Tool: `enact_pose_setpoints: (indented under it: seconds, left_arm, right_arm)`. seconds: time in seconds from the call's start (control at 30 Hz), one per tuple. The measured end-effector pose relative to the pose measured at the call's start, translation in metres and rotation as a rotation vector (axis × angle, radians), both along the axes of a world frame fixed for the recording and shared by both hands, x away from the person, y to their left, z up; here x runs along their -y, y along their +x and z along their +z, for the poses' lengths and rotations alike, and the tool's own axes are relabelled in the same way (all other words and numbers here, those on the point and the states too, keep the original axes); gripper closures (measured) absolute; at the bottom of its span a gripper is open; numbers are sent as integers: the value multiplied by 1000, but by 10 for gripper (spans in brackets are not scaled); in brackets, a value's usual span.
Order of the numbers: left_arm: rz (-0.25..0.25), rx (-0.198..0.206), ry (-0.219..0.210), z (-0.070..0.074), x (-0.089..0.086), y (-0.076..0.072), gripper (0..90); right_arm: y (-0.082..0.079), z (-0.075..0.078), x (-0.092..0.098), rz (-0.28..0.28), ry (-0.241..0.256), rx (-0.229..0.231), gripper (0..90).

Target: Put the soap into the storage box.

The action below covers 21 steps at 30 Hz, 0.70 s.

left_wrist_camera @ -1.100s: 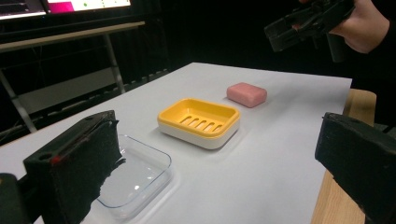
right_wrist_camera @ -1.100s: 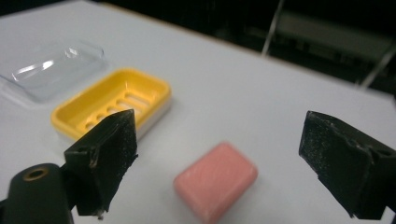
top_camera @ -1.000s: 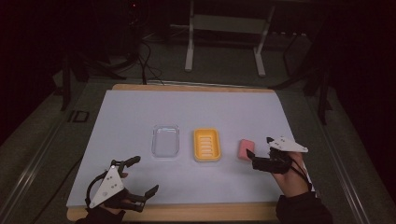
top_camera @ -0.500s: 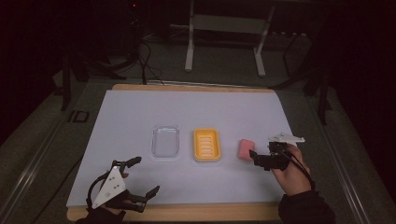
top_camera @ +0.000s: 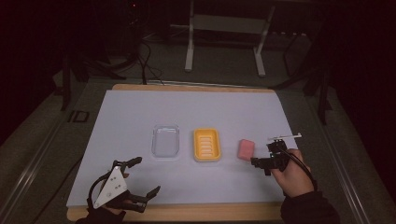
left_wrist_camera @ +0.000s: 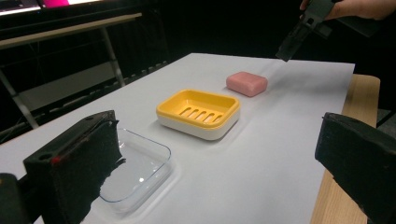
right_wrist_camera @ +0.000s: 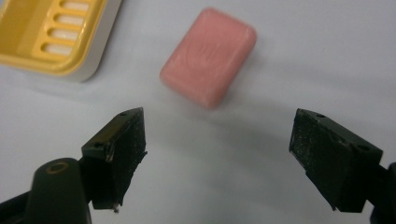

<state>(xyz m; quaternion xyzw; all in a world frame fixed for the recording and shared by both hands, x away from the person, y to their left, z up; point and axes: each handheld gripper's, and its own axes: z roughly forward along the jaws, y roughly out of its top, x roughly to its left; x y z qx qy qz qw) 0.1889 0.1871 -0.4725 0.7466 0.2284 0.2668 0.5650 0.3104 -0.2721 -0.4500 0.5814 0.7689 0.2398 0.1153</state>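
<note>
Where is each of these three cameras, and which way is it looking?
High view: above the person's side, looking forward and down at the white table; shows both hands, left gripper and right gripper.
Left gripper view: low on that gripper, facing across the clear plastic lid; own open jaws frame it.
Right gripper view: tilted down above the table; own open jaws below.
All share the pink soap bar and yellow slotted soap dish.

Pink soap bar (top_camera: 246,149) lies flat right of yellow dish (top_camera: 207,144) (apparently empty)

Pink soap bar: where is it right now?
In the high view the pink soap bar lies on the white sheet, right of the yellow soap dish, just ahead of the open right tongs.
</note>
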Motion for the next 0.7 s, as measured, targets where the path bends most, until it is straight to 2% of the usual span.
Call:
enact_pose_setpoints:
  seconds: [0.23, 0.47, 0.7]
  left_arm:
    - [4, 11, 25, -1, 2, 0, 6]
    - [4, 12, 20, 0, 1, -1, 7]
    - [3, 11, 21, 0, 2, -1, 6]
  right_arm:
    - [2, -4, -3, -25, -9, -176, 168]
    - [1, -11, -8, -79, -29, -339, 171]
    - [0, -15, -14, -75, -50, -413, 175]
